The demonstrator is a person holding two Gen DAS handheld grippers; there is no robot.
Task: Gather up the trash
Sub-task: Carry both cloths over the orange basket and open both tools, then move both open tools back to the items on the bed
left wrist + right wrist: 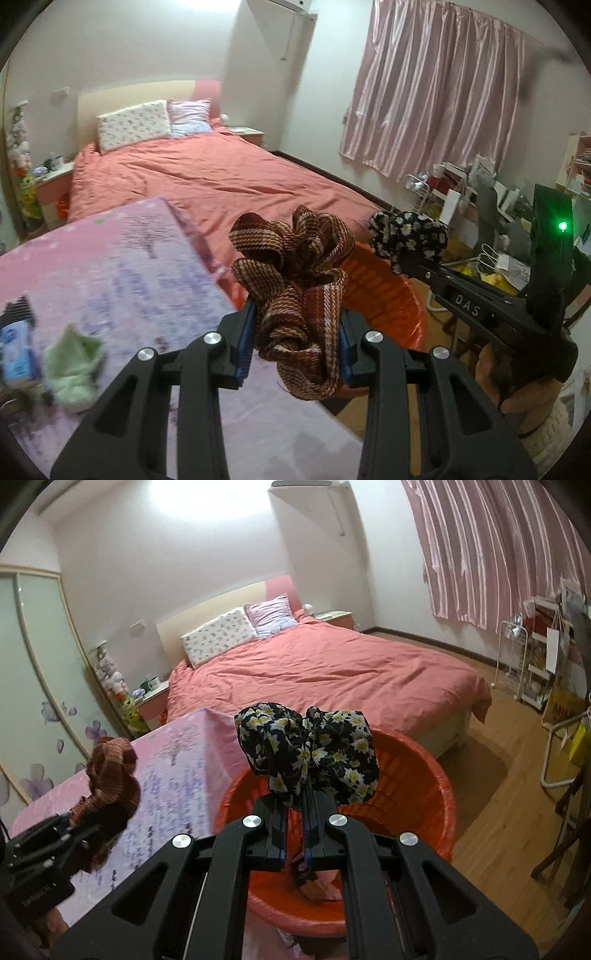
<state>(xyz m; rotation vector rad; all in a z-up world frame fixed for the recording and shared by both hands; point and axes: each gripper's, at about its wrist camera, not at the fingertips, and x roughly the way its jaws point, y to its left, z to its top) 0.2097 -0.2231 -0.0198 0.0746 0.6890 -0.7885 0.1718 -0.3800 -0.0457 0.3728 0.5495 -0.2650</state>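
Right wrist view: right gripper (294, 836) pinches floral cloth (308, 753) above orange basin (439, 794) rim; left gripper (295, 349) pinches striped cloth (295, 280); "DAS" readable.

The orange basin (424, 775) is wide open on top, only some scraps at the bottom. The pink-covered table (177, 760) crowds its left side; bare wood floor (491, 830) lies on its right.

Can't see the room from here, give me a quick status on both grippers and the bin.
Left gripper shut on brown striped cloth. Right gripper shut on black floral cloth, over orange bin. Nothing blocking.
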